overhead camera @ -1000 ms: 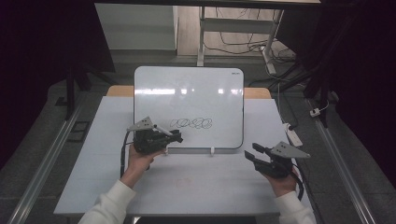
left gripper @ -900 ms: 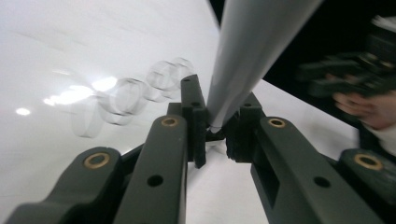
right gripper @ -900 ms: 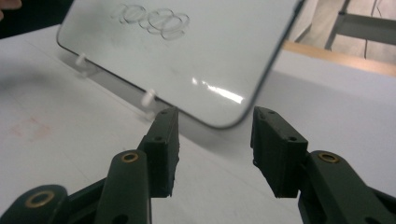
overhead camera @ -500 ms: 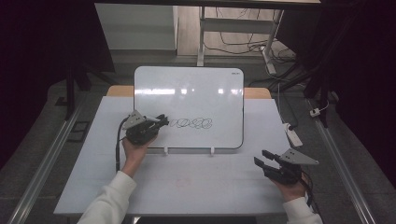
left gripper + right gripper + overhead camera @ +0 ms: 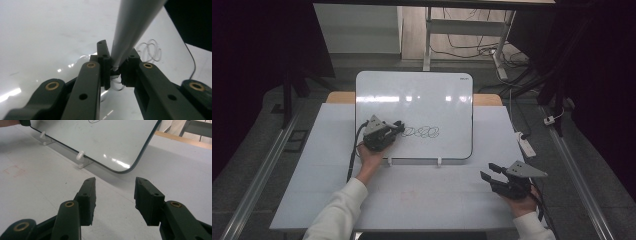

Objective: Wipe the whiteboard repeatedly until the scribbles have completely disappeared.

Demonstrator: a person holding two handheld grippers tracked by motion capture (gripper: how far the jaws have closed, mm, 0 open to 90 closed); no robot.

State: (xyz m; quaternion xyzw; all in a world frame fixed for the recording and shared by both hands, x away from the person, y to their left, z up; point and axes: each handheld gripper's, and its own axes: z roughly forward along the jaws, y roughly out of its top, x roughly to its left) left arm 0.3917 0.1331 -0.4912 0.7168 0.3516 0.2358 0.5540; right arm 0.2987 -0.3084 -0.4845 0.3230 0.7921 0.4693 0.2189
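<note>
Left tool [image 5: 398, 129] pinches a white marker [image 5: 130, 30] against the whiteboard [image 5: 422, 95], beside black loops [image 5: 422, 132]. We note right tool [image 5: 490, 171] spread, hovering over bare desk [image 5: 422, 195] below the board's lower edge.

A white power strip [image 5: 526, 144] is lying on the floor just beyond the right claw [image 5: 487, 170]. A faint reddish square [image 5: 408, 194], possibly a tape mark, is showing on the pale table [image 5: 302, 185] to that claw's left. Cables [image 5: 472, 47] are trailing far ahead.
</note>
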